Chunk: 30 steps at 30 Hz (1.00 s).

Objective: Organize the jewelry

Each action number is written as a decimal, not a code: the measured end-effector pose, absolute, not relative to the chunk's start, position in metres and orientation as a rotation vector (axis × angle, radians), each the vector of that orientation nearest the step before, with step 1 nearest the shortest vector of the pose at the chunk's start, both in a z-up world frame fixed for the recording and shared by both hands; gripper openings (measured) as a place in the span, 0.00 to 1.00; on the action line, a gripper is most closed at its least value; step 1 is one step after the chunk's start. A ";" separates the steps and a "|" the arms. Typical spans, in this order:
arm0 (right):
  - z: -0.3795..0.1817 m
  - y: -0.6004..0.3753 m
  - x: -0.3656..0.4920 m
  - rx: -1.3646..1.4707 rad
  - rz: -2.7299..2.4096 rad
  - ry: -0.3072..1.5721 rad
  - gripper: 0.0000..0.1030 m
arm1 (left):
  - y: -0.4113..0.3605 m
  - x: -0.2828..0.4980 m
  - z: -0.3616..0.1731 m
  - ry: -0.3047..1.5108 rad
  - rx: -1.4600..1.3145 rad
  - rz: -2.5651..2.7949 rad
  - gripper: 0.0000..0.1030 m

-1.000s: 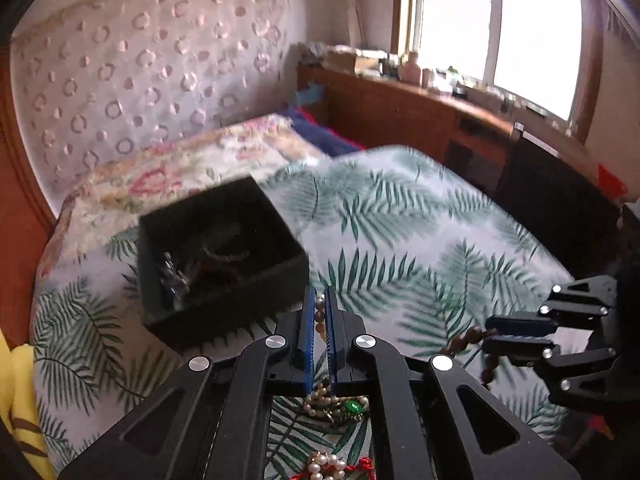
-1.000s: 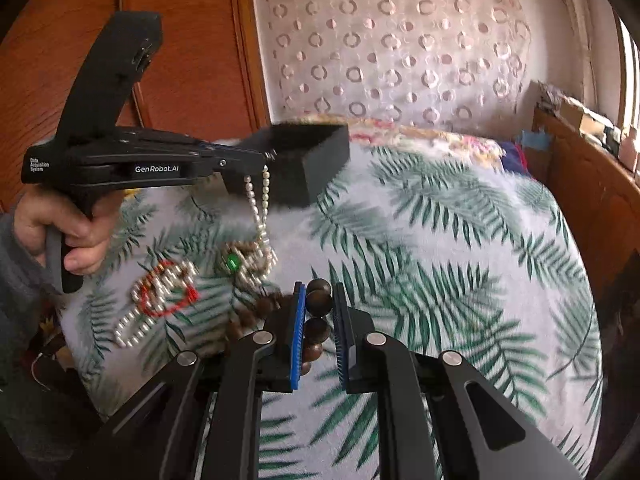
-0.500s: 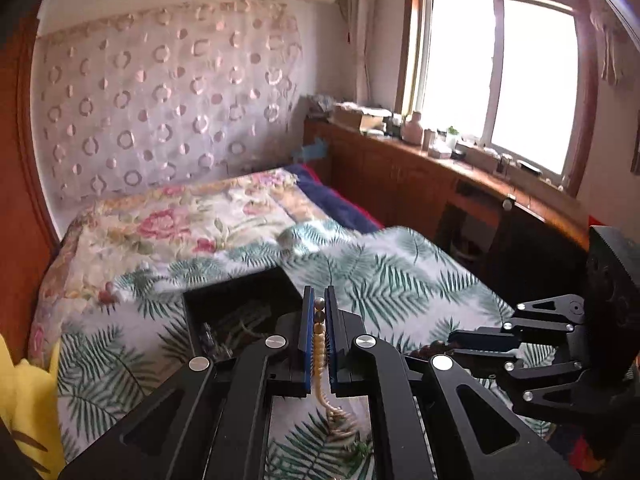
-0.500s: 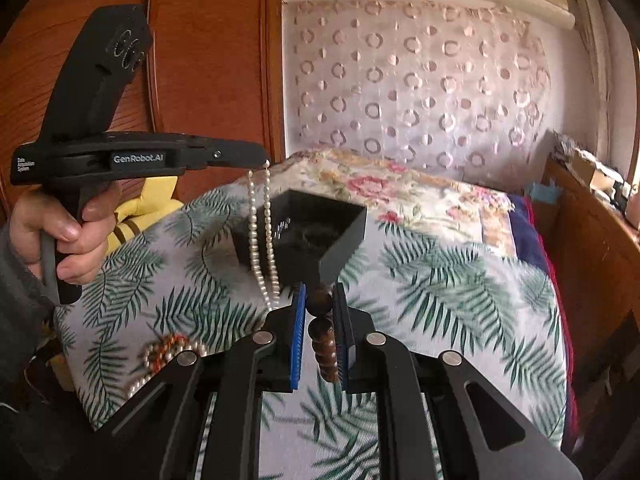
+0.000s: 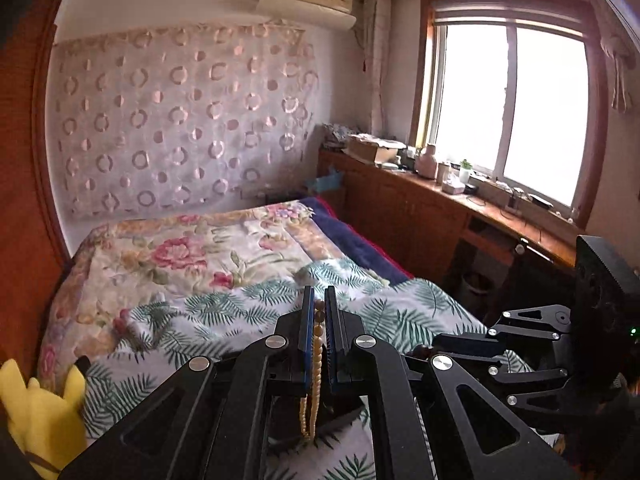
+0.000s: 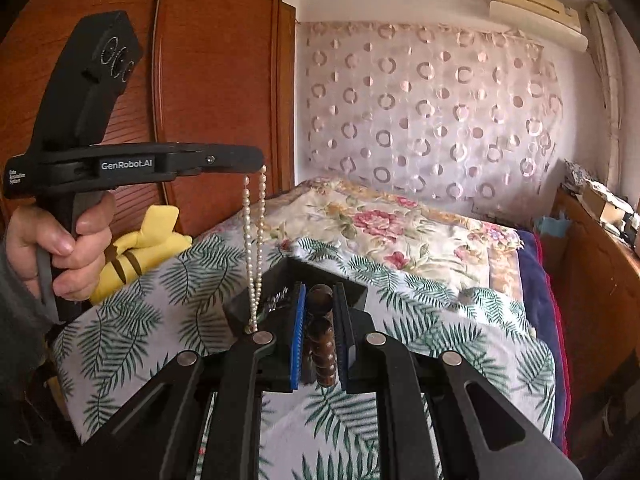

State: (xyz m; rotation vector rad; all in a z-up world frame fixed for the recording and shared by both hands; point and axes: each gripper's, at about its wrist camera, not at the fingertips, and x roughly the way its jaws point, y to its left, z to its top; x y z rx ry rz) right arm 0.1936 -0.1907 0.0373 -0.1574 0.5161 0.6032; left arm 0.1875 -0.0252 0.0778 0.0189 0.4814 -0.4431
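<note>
The left gripper (image 5: 319,312) is closed on a long strand of small cream pearls (image 5: 314,364), which hangs doubled beneath it. The right gripper (image 6: 319,308) is clamped on a string of large dark brown wooden beads (image 6: 322,344). Only the right wrist view shows the pearls' full drop (image 6: 254,248) and the open black jewelry box (image 6: 288,280) on the palm-leaf bedspread (image 6: 420,320), partly hidden behind the jaws. A yellow plush toy (image 6: 136,248) sits nearby.
</note>
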 end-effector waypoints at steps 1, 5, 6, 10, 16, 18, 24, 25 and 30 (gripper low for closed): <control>0.040 -0.190 0.197 -0.160 0.605 0.512 0.15 | -0.025 0.189 0.081 0.476 0.019 -0.444 0.04; 0.051 -0.186 0.209 -0.163 0.616 0.496 0.15 | -0.022 0.195 0.095 0.454 0.022 -0.437 0.04; 0.053 -0.185 0.211 -0.163 0.619 0.493 0.15 | -0.021 0.196 0.099 0.448 0.023 -0.435 0.04; 0.060 -0.179 0.219 -0.168 0.634 0.476 0.15 | -0.019 0.201 0.111 0.421 0.029 -0.422 0.04; 0.056 -0.172 0.236 -0.158 0.653 0.487 0.15 | -0.016 0.213 0.101 0.443 0.040 -0.396 0.04; 0.050 -0.170 0.242 -0.148 0.661 0.506 0.15 | -0.013 0.220 0.087 0.470 0.036 -0.384 0.04; 0.024 -0.157 0.255 -0.144 0.684 0.567 0.15 | -0.001 0.236 0.037 0.577 0.003 -0.362 0.04; 0.019 -0.155 0.256 -0.144 0.687 0.577 0.15 | 0.001 0.237 0.030 0.589 -0.001 -0.360 0.04; -0.002 -0.146 0.261 -0.141 0.701 0.629 0.15 | 0.006 0.239 0.002 0.638 -0.012 -0.354 0.04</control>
